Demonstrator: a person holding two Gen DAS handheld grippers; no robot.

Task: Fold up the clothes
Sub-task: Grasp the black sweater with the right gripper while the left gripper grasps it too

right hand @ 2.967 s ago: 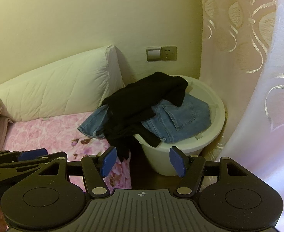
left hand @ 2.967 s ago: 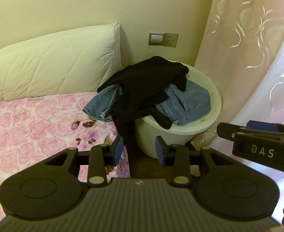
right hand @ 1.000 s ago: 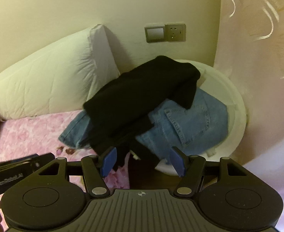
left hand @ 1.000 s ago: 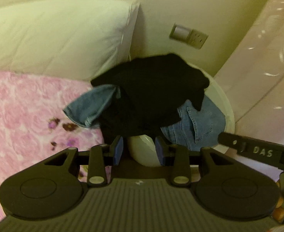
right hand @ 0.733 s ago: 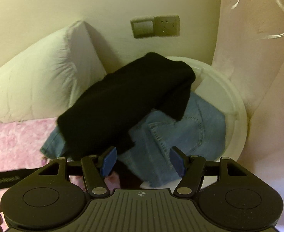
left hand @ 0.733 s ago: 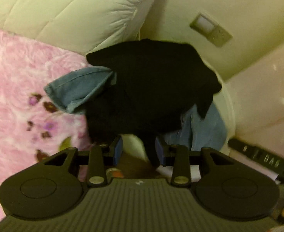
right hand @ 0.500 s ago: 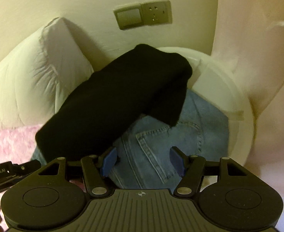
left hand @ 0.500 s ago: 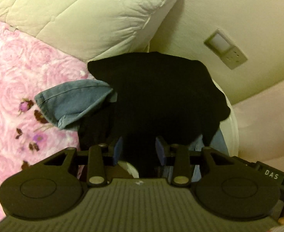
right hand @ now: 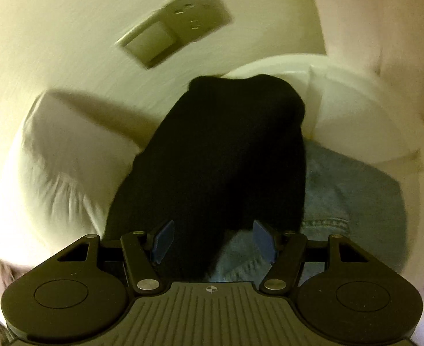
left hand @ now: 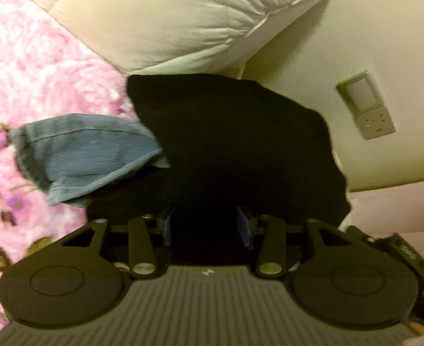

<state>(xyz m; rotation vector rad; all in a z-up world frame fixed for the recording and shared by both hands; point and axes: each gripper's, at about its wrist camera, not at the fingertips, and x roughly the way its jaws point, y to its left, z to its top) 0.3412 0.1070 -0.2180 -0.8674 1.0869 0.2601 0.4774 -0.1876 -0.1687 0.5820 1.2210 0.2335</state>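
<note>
The bed [left hand: 33, 66], in pink rose print, runs up to a white quilted pillow [left hand: 183, 14] against the wall. Beside it stands a white round tub [right hand: 370, 121], and the clothes are heaped in and over that tub — none yet laid out for folding.

The black garment [left hand: 235, 144] is the larger piece and lies on top, draped from the tub's far rim across toward the bed. It looks soft, limp and fairly thick, probably a knit: it should sag and stretch when lifted, so two well-separated holds along one edge would likely serve best, not a pinch in the bulk.

Under it lie the jeans [right hand: 356, 190], one leg [left hand: 90, 155] spilling onto the bed. Denim is heavier and stiffer — the waistband or hem should give the firmest hold.

The left claw [left hand: 208, 227] hovers over the black cloth with its jaws opening; whether its pads touch the cloth is lost in the dark. The right claw [right hand: 213, 240] stands spread wide above the black garment's lower edge and the denim, pinching nothing.
</note>
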